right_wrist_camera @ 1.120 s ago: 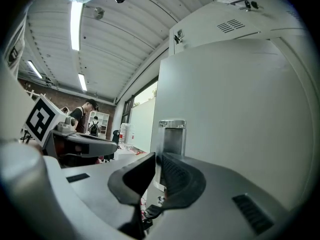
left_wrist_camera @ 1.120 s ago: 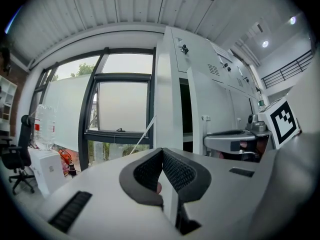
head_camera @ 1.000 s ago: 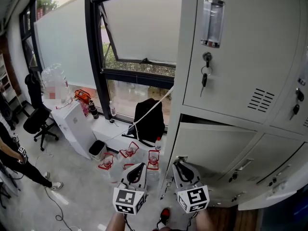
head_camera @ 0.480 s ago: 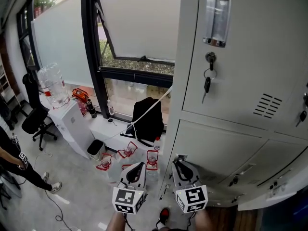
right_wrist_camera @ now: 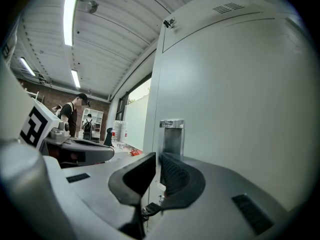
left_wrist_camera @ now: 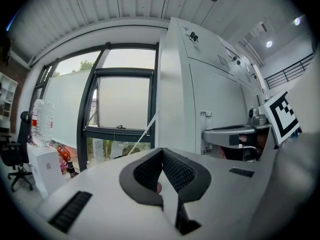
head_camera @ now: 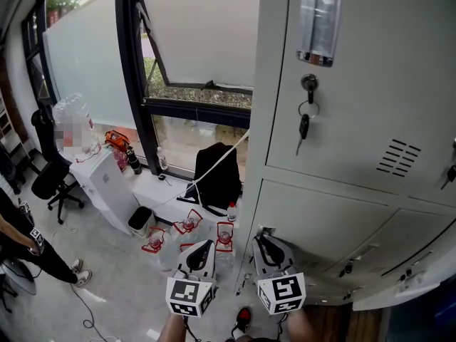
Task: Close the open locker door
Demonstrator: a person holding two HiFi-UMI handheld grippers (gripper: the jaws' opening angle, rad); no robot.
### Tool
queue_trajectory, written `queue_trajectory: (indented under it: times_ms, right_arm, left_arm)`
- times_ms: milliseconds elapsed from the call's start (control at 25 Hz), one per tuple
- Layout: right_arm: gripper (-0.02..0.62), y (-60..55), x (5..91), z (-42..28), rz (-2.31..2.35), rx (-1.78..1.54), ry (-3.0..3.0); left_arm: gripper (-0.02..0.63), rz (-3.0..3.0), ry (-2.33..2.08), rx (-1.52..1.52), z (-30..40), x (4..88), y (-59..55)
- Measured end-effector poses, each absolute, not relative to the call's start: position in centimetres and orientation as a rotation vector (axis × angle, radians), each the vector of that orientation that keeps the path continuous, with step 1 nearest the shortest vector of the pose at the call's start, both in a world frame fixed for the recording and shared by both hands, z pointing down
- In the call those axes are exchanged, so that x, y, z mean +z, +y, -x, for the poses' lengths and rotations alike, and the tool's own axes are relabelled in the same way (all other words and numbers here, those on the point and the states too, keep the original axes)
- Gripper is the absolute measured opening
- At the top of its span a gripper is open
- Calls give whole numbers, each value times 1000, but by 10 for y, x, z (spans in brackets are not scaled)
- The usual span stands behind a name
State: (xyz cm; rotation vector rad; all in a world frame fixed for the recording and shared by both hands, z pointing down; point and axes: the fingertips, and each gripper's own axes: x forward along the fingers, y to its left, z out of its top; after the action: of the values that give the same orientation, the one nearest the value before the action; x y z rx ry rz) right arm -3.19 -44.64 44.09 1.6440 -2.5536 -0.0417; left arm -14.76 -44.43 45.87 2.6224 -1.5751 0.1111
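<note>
Both left gripper (head_camera: 201, 248) and right gripper (head_camera: 266, 244) show ribbed black jaws closed, empty, facing smooth locker (head_camera: 335, 212).

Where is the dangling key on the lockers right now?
Head view, upper right: the key hangs from the lock on the upper locker door, just below the metal handle and right of the window.

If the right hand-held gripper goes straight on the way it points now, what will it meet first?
Most likely the grey locker door, just below its metal handle. The right hand-held gripper has nothing nearer in line, though depth is unclear.
</note>
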Motion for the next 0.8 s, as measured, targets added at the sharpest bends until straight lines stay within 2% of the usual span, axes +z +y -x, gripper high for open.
queue_trajectory:
  times_ms: [800]
  right_arm:
    - [34,-446,440,32,-1705,-32,-2501]
  left_arm:
    - [21,-2602,-1600,124,153,459,-437]
